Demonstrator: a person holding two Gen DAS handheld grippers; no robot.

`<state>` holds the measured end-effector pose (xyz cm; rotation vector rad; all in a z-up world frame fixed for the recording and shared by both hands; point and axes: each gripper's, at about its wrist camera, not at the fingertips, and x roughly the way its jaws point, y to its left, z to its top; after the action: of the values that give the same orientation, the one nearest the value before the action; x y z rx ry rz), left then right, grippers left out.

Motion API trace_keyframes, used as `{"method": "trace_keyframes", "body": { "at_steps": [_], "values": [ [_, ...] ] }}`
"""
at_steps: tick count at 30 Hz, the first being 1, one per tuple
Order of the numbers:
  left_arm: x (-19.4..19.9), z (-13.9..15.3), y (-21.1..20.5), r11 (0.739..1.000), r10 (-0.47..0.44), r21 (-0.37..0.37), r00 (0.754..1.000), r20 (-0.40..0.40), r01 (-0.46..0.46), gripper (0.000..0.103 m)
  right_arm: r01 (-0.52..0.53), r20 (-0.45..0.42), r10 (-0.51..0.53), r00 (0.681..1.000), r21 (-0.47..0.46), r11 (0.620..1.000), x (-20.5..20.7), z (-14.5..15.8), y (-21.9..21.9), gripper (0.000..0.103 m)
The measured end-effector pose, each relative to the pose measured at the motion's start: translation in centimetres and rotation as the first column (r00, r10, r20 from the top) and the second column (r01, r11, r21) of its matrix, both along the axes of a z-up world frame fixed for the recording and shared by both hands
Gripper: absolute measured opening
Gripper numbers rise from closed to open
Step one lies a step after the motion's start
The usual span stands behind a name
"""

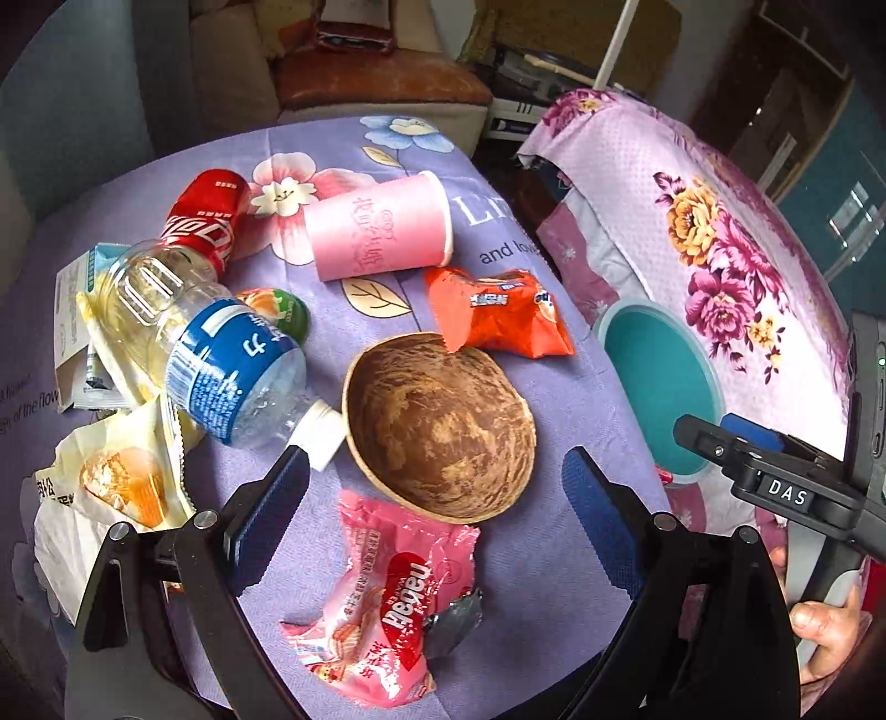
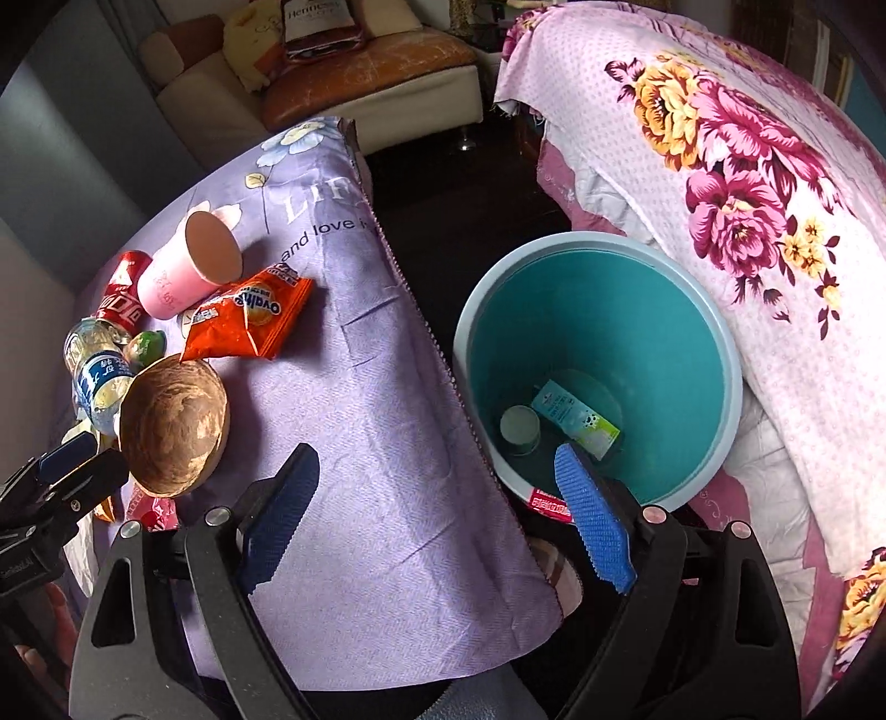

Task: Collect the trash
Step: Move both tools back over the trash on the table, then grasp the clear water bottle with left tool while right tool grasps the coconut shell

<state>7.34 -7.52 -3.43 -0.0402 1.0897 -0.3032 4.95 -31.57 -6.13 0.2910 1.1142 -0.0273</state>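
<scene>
Bench (image 1: 554, 354): coconut shell (image 1: 440, 426) centre, pink wrapper (image 1: 398, 603) at 6 o'clock, bottle (image 1: 221, 354) at 9. My left gripper (image 1: 437, 487) and right gripper (image 2: 437, 498) both hold fingers spread, empty. Bin (image 2: 714, 354) holds a carton (image 2: 576, 418).

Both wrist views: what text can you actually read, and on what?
"ovaltine": orange snack packet.
"nabati": pink wafer wrapper, upside down.
"DAS": label on the right gripper's body.
"and love": purple tablecloth.
"Hennessy": box on the sofa.
Red can, pink cup, blue bottle label: Chinese print, not legible.
</scene>
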Motion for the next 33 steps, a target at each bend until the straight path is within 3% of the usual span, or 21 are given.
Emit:
{"method": "trace_keyframes", "body": {
  "at_steps": [6, 12, 14, 16, 19, 29, 31, 33],
  "values": [
    [0.1, -0.3, 5.1, 0.996, 0.09, -0.005, 0.996, 0.002, -0.09, 0.093, -0.088, -0.018, 0.088, 0.996, -0.012, 0.996, 1.6, 0.4, 4.4, 0.083],
    [0.6, -1.1, 9.2, 0.984, 0.168, -0.058, 0.985, -0.029, -0.169, 0.093, -0.142, -0.044, 0.144, 0.989, 0.039, 0.989, 3.7, -0.4, 7.4, 0.083],
    [0.8, -1.2, 10.3, 0.979, 0.189, -0.071, 0.981, -0.036, -0.191, 0.093, -0.166, -0.047, 0.168, 0.985, 0.058, 0.984, 4.4, -0.8, 8.2, 0.078],
    [0.9, -1.3, 11.0, 0.974, 0.21, -0.079, 0.977, -0.037, -0.212, 0.093, -0.186, -0.048, 0.189, 0.981, 0.066, 0.98, 5.0, -1.1, 9.1, 0.062],
    [1.1, -1.3, 12.0, 0.968, 0.231, -0.088, 0.972, -0.041, -0.234, 0.093, -0.214, -0.049, 0.217, 0.975, 0.071, 0.974, 6.2, -1.6, 10.3, 0.055],
    [1.9, -1.7, 13.5, 0.952, 0.281, -0.108, 0.957, -0.071, -0.287, 0.093, -0.263, -0.038, 0.266, 0.963, 0.071, 0.962, 8.6, -3.3, 12.1, 0.047],
    [2.3, -1.6, 13.4, 0.948, 0.289, -0.119, 0.954, -0.076, -0.296, 0.093, -0.281, -0.034, 0.285, 0.958, 0.077, 0.957, 8.5, -3.2, 12.5, 0.021],
    [2.9, -1.4, 13.0, 0.946, 0.29, -0.125, 0.954, -0.075, -0.298, 0.093, -0.291, -0.036, 0.294, 0.955, 0.065, 0.955, 8.3, -3.3, 12.6, 0.016]
  ]
}}
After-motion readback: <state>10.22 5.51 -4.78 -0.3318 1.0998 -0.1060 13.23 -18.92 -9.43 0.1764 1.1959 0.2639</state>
